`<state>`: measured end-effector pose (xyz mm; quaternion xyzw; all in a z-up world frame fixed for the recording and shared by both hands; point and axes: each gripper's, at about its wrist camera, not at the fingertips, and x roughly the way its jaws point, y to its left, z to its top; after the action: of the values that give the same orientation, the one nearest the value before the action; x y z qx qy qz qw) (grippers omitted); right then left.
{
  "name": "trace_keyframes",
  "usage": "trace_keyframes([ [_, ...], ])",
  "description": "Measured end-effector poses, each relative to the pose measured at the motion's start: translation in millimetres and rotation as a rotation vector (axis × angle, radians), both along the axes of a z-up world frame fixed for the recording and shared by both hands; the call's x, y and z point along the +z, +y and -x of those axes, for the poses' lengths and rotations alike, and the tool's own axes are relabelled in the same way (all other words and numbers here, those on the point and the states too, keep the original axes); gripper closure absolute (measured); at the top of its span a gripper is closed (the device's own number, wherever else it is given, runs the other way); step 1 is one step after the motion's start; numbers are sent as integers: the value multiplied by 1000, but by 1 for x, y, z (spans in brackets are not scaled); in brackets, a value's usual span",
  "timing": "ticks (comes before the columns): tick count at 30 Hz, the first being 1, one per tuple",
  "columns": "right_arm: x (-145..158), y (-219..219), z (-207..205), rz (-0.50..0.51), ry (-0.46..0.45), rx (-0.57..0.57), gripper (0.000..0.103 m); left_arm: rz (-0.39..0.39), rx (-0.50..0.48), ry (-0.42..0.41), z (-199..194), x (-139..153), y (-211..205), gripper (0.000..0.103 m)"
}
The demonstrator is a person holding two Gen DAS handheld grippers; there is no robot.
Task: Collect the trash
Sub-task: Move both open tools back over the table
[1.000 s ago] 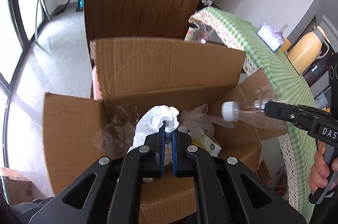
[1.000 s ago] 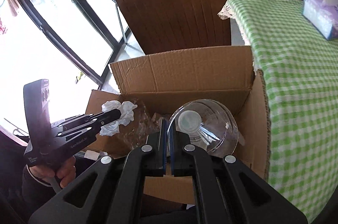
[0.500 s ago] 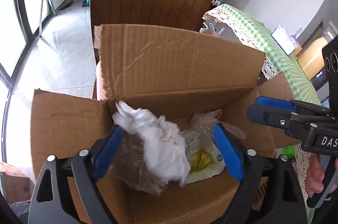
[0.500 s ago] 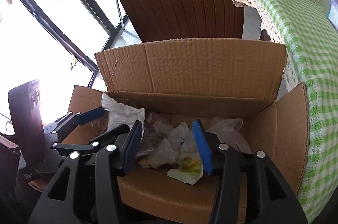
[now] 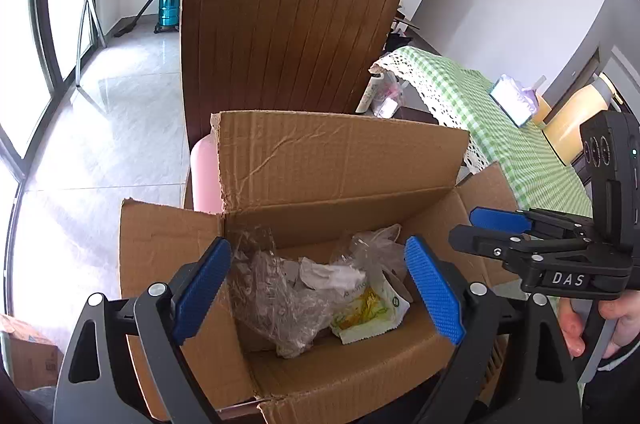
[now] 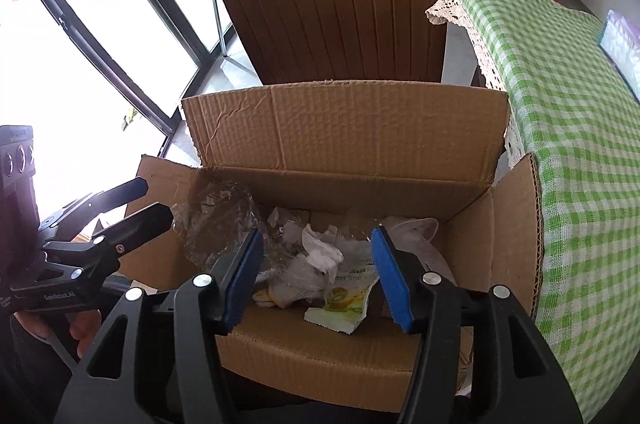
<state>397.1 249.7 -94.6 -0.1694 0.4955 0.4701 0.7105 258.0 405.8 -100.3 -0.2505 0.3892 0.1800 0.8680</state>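
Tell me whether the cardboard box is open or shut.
Open. The cardboard box has its flaps standing up and outward, and crumpled plastic and a yellow-green wrapper lie visible inside.

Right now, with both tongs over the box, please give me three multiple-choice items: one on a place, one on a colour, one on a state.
1. Where does the white tissue lie?
A. on the tablecloth
B. in the box
C. on the chair seat

2. What colour are the checks of the tablecloth?
A. green and white
B. red and white
C. blue and yellow

3. What do the left tongs hold?
A. a bottle
B. the tissue
C. nothing

Answers:
1 B: the tissue rests among the plastic wrap inside the cardboard walls.
2 A: the cloth shows green and white squares in both views.
3 C: its blue pads stand wide apart with only air between them; the right tongs are empty too, jaws opening.
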Motion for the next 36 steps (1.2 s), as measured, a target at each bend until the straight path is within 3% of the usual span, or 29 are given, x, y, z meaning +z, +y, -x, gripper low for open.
trace_keyframes([
  [3,0,-2,8,48,-17,7,42,-47,4,5,2,6,-6,14],
  [8,25,-20,19,12,-107,-42,40,-131,20,-69,15,35,-20,13],
  [10,40,-32,23,-28,-151,-73,39,-184,27,-111,23,49,-29,9],
  [18,87,-84,55,-228,-425,-174,37,-353,72,-255,50,82,-67,8],
  [21,96,-104,64,-297,-467,-221,37,-394,62,-286,55,89,-78,8],
  [29,119,-164,78,-403,-531,-362,33,-410,27,-348,58,108,-108,8],
  [36,125,-245,89,-403,-583,-519,30,-391,-85,-366,41,113,-148,8],
])
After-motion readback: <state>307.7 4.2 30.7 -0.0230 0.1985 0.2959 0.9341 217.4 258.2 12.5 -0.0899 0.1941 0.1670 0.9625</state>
